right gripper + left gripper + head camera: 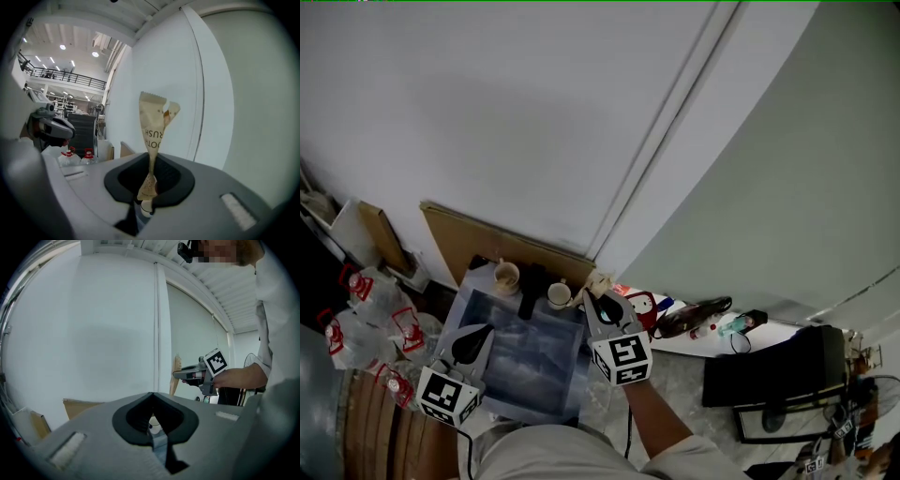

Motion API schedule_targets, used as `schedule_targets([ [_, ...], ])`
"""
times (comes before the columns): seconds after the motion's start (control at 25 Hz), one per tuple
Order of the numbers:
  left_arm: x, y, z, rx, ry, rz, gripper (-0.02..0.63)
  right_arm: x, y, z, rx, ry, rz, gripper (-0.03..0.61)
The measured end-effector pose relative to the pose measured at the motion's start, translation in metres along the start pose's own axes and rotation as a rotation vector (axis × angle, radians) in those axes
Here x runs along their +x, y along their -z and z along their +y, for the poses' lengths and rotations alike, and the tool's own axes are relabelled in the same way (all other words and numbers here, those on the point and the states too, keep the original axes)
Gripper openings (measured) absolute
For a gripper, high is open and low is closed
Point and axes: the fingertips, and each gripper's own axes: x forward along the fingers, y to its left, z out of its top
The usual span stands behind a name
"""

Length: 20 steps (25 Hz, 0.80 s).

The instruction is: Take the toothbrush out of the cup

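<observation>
The only readable print is on the toothbrush pack point(154, 136) in the right gripper view. Dark capitals run along its length in two lines, "OTH" and "RUSH"; the rest of each line is folded or pinched out of sight. The left gripper point(476, 336) and right gripper point(600, 300) each bear a cube with black-and-white square markers, which are patterns only, with no letters or numbers. Any print on the bottles point(366, 286) at far left is too small to read.

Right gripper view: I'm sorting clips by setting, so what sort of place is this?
Probably a large industrial hall or workshop, not a home: a railed mezzanine, round ceiling lights high overhead, red-capped water jugs and white partition panels.
</observation>
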Motion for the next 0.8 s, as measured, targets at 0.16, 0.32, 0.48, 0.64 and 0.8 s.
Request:
schedule_targets([
  [0.16, 0.003, 0.003, -0.001, -0.001, 0.005, 0.005, 0.006, -0.012, -0.006, 0.005, 0.002, -0.002, -0.018, 0.023],
  [0.32, 0.006, 0.008, -0.002, -0.005, 0.011, 0.01, 0.006, -0.018, -0.008, 0.003, 0.001, 0.003, -0.027, 0.023],
  [0.48, 0.007, 0.013, 0.001, -0.006, 0.01, 0.016, 0.006, -0.021, -0.008, 0.002, 0.003, 0.01, -0.028, 0.023],
  [0.64, 0.011, 0.02, 0.0, -0.02, 0.02, 0.038, 0.018, -0.026, -0.01, 0.001, 0.002, 0.013, -0.03, 0.023],
  [0.8, 0.015, 0.031, 0.001, -0.028, 0.03, 0.062, 0.057, -0.029, -0.013, 0.0, 0.0, 0.016, -0.037, 0.024],
])
